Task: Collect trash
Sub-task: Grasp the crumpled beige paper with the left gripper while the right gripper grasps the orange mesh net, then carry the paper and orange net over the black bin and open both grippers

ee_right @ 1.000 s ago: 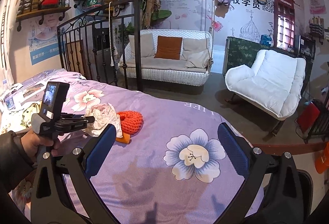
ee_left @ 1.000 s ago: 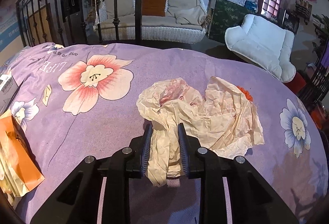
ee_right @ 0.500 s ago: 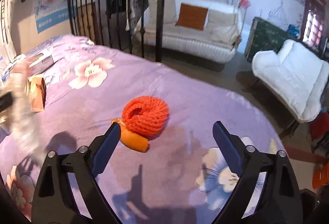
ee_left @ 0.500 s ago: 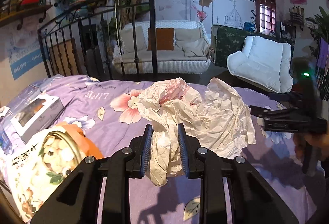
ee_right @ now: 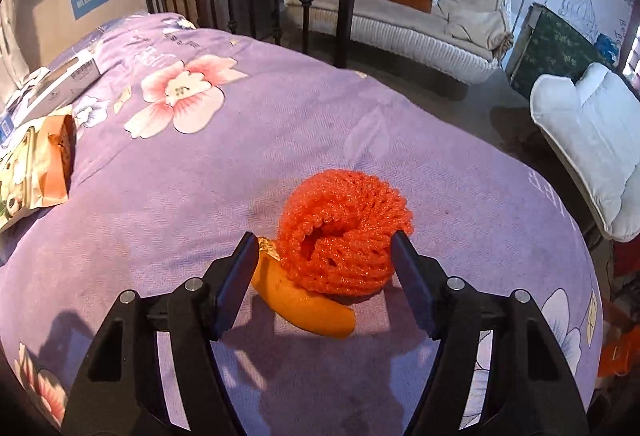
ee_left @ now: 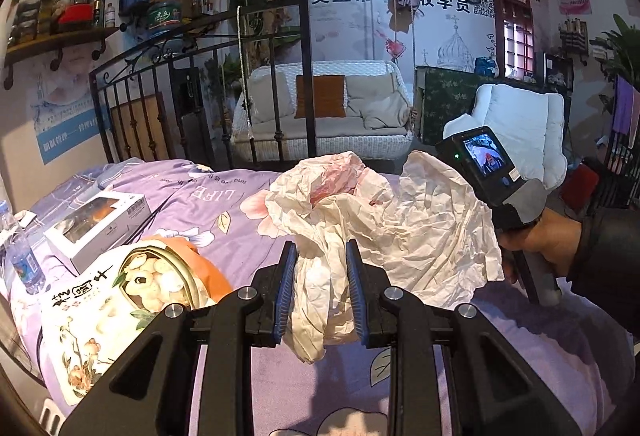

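Note:
My left gripper (ee_left: 320, 256) is shut on a crumpled cream paper wrapper (ee_left: 400, 220) with pink stains, held up above the purple flowered bedspread (ee_left: 224, 211). In the right wrist view a red foam fruit net (ee_right: 344, 232) lies on the bedspread (ee_right: 200, 195) with a piece of orange peel (ee_right: 304, 304) under its near edge. My right gripper (ee_right: 325, 248) points down over them, jaws closing, with net and peel between the fingers. The pads do not clearly press. The right tool's screen (ee_left: 484, 155) and a hand (ee_left: 536, 236) show beside the paper.
A printed snack bag (ee_left: 120, 296), a white window box (ee_left: 100, 224) and a water bottle (ee_left: 20, 256) lie at the bed's left side. A black iron bed rail (ee_left: 200, 75) stands at the far end, with a wicker swing sofa (ee_left: 328, 123) and a white armchair (ee_right: 592, 139) beyond.
The left gripper has lifted the paper off the bed and carried it leftward. The right gripper has swung down over the red net, and its jaws have narrowed around it.

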`<state>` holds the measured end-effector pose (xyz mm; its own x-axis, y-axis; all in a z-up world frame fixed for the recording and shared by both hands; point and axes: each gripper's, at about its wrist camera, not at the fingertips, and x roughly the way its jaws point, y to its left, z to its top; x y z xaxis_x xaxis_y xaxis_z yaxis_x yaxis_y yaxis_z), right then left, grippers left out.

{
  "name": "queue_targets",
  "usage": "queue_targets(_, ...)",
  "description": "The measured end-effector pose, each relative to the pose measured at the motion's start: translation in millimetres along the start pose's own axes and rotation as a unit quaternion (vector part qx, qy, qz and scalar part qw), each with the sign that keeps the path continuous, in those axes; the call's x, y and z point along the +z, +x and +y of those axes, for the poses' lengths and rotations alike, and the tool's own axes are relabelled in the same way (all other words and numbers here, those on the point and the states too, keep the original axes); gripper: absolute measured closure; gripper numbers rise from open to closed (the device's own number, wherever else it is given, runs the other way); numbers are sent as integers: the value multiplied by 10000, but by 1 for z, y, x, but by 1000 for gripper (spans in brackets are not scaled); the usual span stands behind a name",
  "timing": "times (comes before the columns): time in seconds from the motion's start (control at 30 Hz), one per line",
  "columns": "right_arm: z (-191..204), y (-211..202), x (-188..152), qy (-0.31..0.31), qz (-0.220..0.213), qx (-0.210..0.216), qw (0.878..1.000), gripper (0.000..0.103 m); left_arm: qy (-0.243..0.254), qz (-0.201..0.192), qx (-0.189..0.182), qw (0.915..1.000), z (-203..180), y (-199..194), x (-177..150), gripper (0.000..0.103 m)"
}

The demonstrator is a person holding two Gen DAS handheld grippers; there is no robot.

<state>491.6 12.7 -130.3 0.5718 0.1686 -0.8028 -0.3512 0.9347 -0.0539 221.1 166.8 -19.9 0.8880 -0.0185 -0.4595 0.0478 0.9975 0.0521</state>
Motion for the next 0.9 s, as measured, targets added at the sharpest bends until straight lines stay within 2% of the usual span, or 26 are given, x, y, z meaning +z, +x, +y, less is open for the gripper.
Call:
queue_targets(0.07,-1,7,2,52,117,-3,9999,39,3,8,-19,10000,0,1,-2,77)
queue_targets(0.13,-1,16,6,104,302,-54,9995,54,14,11,-32,10000,0,2,-2,77)
queue_targets(0.33,-6,24,12,337,483,30,9983,77,-7,-2,-65,10000,1,-1,-7,77)
queue_targets(0.43,-9,15,13,445,388,168,9981,81,-19,-28,-67,10000,1,-2,-9,77)
queue_targets(0.57,-10,-11,13,484,70,406,9980,82,33,-118,-43,9999,-2,-8,-8,77)
queue_targets(0.73,-18,-77,1,530,-517,623,9953,82,84,-202,-122,9997,-12,-22,-5,77)
queue_targets(0.9,-51,-160,-38,801,-1083,616,9890,82,234,-302,-340,9987,-39,-36,2,77)
